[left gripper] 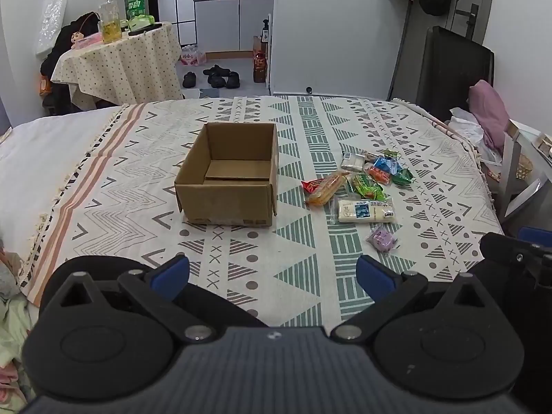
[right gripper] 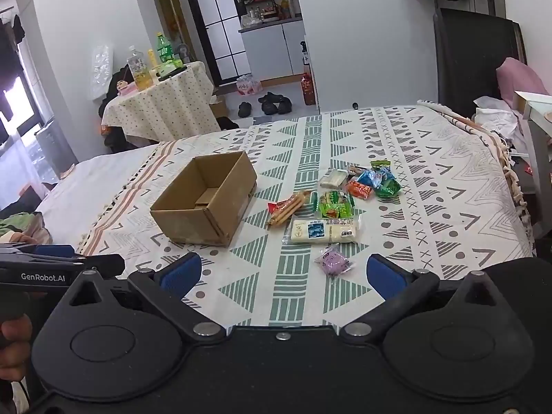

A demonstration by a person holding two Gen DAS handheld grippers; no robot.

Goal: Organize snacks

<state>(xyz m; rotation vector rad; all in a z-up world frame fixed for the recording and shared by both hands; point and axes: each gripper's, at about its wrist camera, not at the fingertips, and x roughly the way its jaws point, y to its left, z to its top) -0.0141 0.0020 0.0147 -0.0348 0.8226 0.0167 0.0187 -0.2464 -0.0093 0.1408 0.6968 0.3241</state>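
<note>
The purple snack packet (right gripper: 332, 260) lies on the bed (right gripper: 448, 186) just ahead of the right gripper (right gripper: 283, 272), slightly right of its middle line, so this hand is nearer than the left gripper (left gripper: 272, 276); both have their fingers (right gripper: 183, 272) spread wide and hold nothing. Beyond it the long white packet (right gripper: 324, 230) lies crosswise. The open cardboard box (right gripper: 207, 203) stands empty to the left, with free blanket between.
</note>
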